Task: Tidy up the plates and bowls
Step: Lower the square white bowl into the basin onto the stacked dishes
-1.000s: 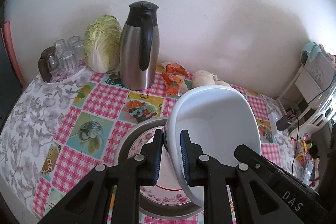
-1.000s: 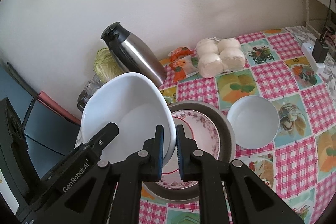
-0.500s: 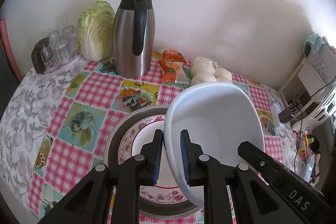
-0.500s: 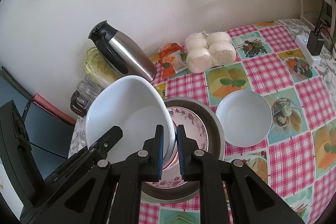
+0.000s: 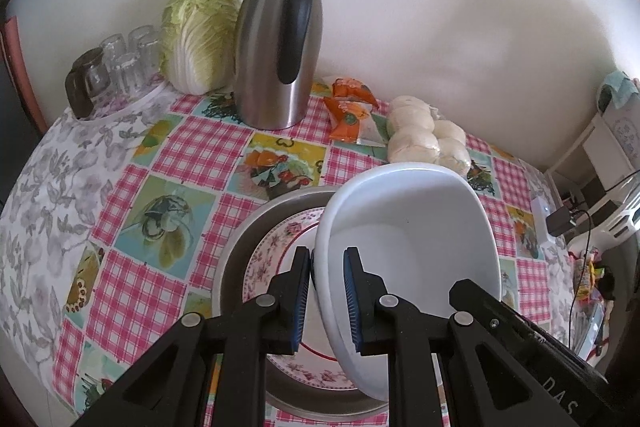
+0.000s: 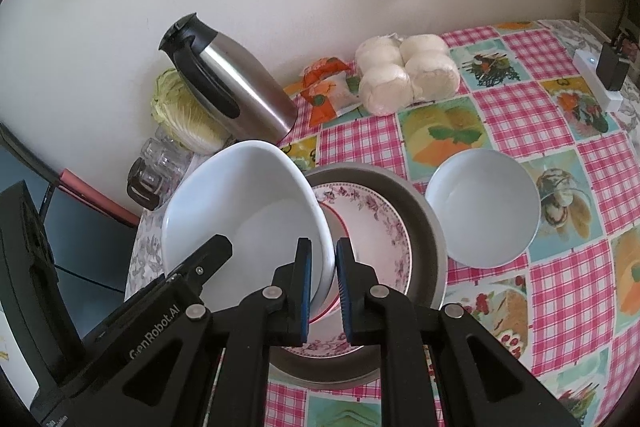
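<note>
Two grippers share one load here. From the left wrist view, the left gripper [image 5: 327,297] pinches the near rim of a big white bowl [image 5: 416,227], blue pads on either side of the wall. The bowl hangs tilted above a floral plate [image 5: 276,259] that sits inside a grey metal pan [image 5: 240,247], in front of the steel thermos jug [image 5: 280,47].

From the right wrist view, the right gripper [image 6: 322,281] is clamped on the opposite rim of the same bowl [image 6: 240,211], nearly pressed together. A smaller white bowl [image 6: 484,207] sits on the checked tablecloth [image 6: 560,155], just beside the pan [image 6: 424,219].

Looks like the stacking step: the big bowl has to be levelled, lowered onto the plate [image 6: 380,227], then both grips let go together.
</note>
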